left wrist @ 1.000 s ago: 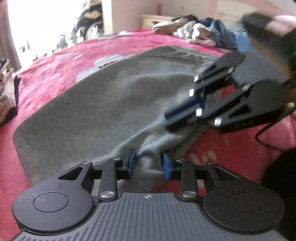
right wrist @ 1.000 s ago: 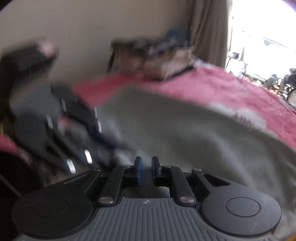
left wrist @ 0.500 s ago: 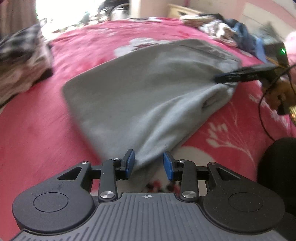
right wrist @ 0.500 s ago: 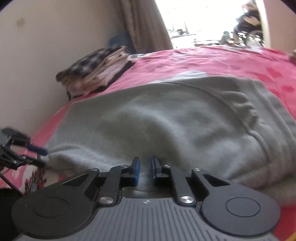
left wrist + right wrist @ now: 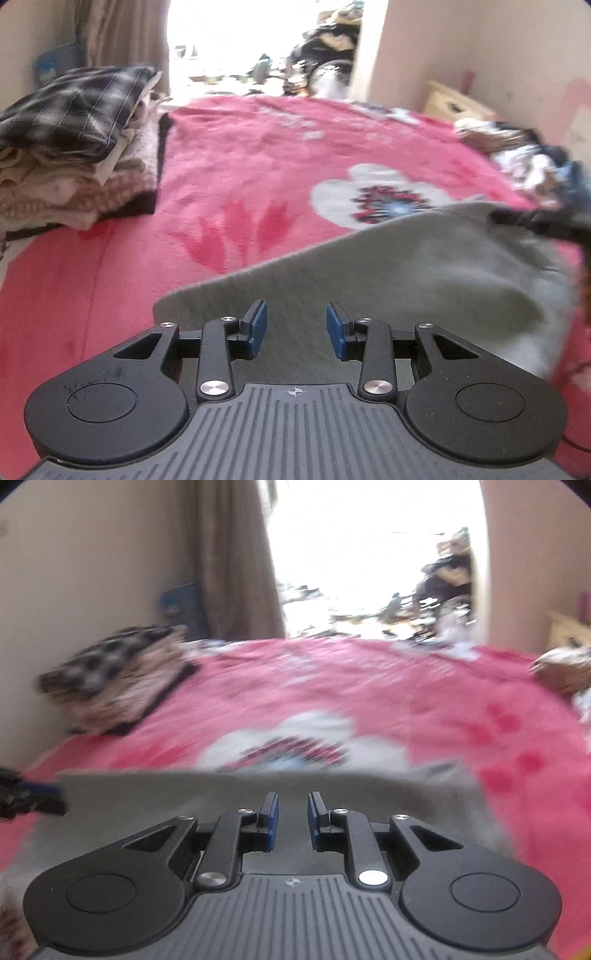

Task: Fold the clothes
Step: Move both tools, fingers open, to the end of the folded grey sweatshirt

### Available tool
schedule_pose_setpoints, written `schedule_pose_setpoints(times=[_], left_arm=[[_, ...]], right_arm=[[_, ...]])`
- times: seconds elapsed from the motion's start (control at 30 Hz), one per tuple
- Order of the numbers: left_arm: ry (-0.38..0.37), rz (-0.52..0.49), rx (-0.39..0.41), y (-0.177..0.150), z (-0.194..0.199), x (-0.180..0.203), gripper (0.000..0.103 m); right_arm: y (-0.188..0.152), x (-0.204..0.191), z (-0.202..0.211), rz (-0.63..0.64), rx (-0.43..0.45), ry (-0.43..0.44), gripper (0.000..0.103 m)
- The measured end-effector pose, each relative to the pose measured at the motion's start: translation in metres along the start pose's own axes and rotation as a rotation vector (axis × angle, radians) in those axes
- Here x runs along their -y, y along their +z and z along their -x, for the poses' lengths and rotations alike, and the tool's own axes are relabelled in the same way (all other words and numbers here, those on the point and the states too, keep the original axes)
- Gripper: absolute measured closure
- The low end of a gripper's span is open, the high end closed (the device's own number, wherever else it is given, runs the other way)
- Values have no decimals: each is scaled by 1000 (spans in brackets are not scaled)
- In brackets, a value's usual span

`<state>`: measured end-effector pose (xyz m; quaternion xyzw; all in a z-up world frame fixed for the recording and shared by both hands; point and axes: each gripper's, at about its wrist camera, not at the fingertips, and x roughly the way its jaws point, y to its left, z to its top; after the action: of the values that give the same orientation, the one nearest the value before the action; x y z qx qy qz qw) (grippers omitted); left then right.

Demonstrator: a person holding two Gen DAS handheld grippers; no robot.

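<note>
1. A bed covered by a pink blanket with white and red flower prints fills the room's middle.
2. Cream walls stand at both sides.
3. A brown curtain hangs left of a bright opening, where daylight washes out the view.
4. A stack of folded laundry sits at the bed's left edge.
5. A pale wooden cabinet stands by the right wall.
</note>
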<state>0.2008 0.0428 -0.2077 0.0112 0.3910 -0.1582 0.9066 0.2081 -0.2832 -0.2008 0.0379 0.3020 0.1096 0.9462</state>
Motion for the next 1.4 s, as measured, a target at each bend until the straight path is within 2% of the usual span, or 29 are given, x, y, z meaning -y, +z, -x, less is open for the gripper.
schedule_pose_setpoints(times=[0.1, 0.13, 0.17, 0.2, 0.27, 0.37, 0.6, 0.7, 0.83, 0.97, 1.07, 1.2, 1.4], left_arm=[[28, 15, -13, 1, -8, -4, 68], [29, 21, -15, 1, -7, -5, 68], [30, 28, -17, 1, -5, -6, 68], [31, 34, -19, 2, -3, -7, 67], [33, 47, -23, 2, 0, -10, 67], [35, 67, -29, 2, 6, -13, 67], [66, 140, -57, -8, 26, -23, 66], [87, 186, -85, -19, 41, -27, 66], [106, 229, -101, -33, 72, -22, 65], [120, 273, -101, -42, 105, -15, 58], [125, 261, -90, -48, 120, -10, 57], [153, 267, -92, -52, 132, -10, 57], [165, 309, -76, -51, 149, -22, 57]], right_arm=[[1, 34, -30, -54, -35, -100, 86], [-2, 48, -40, -79, -61, -105, 99], [-5, 60, -47, -126, -82, -77, 102], [-6, 68, -49, -168, -82, -57, 102], [-4, 65, -47, -153, -86, -63, 101], [1, 50, -29, -150, -98, -72, 88], [-9, -2, 35, -153, -142, -34, 74], [-23, -24, 47, -152, -158, -2, 73], [-27, -48, 79, -184, -132, 9, 73], [-17, -72, 118, -168, -109, 26, 72], [-9, -92, 139, -119, -96, 70, 70], [1, -122, 156, -58, -63, 120, 69], [17, -151, 161, -90, -39, 213, 66]])
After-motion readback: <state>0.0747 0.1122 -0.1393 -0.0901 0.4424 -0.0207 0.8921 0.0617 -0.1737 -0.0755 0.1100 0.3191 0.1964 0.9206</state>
